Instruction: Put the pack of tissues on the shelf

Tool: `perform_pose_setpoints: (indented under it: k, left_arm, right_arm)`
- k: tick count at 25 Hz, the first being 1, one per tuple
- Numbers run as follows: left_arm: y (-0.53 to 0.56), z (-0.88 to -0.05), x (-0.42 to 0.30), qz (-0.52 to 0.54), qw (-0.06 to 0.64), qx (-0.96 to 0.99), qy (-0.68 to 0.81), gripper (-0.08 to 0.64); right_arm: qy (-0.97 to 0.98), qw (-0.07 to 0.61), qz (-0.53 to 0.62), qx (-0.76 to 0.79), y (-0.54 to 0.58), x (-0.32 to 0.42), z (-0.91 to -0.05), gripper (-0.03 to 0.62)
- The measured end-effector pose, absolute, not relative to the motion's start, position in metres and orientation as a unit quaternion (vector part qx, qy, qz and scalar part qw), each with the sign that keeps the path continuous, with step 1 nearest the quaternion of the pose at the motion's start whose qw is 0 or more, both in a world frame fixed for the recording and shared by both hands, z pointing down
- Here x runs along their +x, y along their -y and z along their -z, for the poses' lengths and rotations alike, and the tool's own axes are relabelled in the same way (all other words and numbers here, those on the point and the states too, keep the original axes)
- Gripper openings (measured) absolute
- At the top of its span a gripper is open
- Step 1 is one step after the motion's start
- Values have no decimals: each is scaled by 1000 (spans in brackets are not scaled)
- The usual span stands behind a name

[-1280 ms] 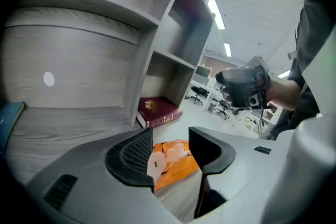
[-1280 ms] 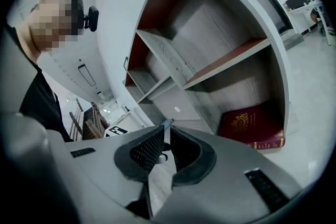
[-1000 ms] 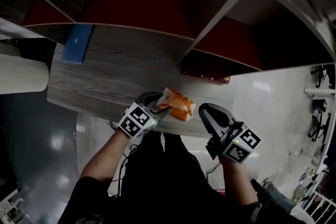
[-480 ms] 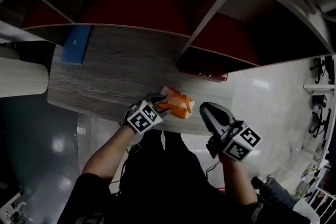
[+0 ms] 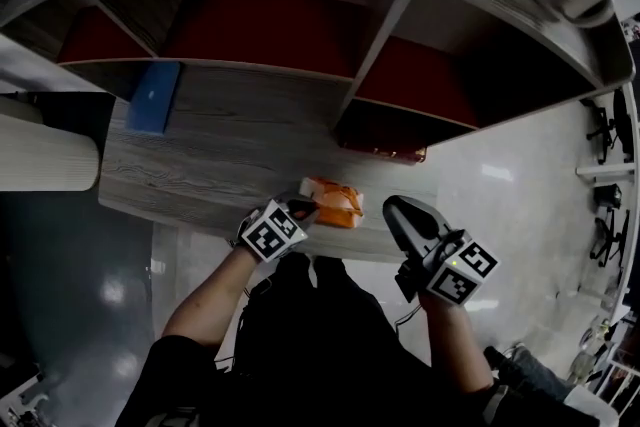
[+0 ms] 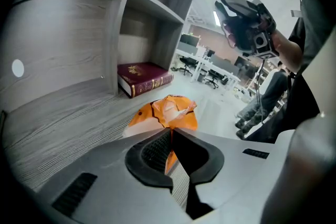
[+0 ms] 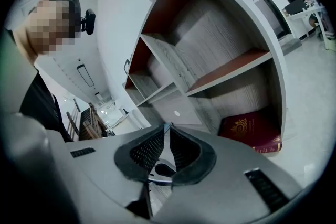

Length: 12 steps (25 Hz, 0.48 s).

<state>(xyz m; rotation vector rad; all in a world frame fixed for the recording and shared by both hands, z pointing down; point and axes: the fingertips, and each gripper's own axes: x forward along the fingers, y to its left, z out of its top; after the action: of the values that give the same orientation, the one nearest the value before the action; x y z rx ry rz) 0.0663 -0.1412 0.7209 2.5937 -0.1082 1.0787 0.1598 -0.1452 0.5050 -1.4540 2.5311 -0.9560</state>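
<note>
Head view, pack of tissues: the orange pack of tissues [image 5: 335, 202] lies on the grey wood board [image 5: 220, 150] near its front edge, lower centre of the frame. It is not yet in any compartment.
Head view, left gripper: the left gripper [image 5: 305, 208] comes in from the lower left, tilted downward, with its tips at the pack's near end. That low angle looks chosen to pinch the wrapper rather than straddle the whole pack.
Head view, right gripper: the right gripper [image 5: 393, 209] hangs just right of the pack and apart from it, seemingly kept out of the way.
Head view, shelf: the shelf unit [image 5: 378, 27] fills the top of the frame. A dark red book [image 5: 385, 147] lies at the foot of the right compartment, and a blue flat thing [image 5: 152, 97] sits at the left.
Left gripper view, jaws: they have just been closing and meet at centre frame on a fold of orange wrapper. The pack's body bulges just beyond the tips and rests on the board.
Left gripper view, surroundings: the book is at centre left and the right gripper is at upper right.
Right gripper view, jaws: the tips are together at centre frame with nothing between them.
Right gripper view, shelf: the compartments spread across the upper right and the book is at lower right. The pack is not in sight here.
Likely next: a lift toward a compartment. A grip on thin film alone may let the pack swing or slip.
</note>
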Motion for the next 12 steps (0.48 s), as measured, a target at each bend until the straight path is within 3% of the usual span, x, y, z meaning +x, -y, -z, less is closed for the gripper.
perform_pose_setpoints:
  k: [12]
  left_arm:
    - [155, -629, 55, -309, 160, 933, 90, 20]
  right_arm:
    - [-835, 63, 273, -474, 142, 170, -464, 20]
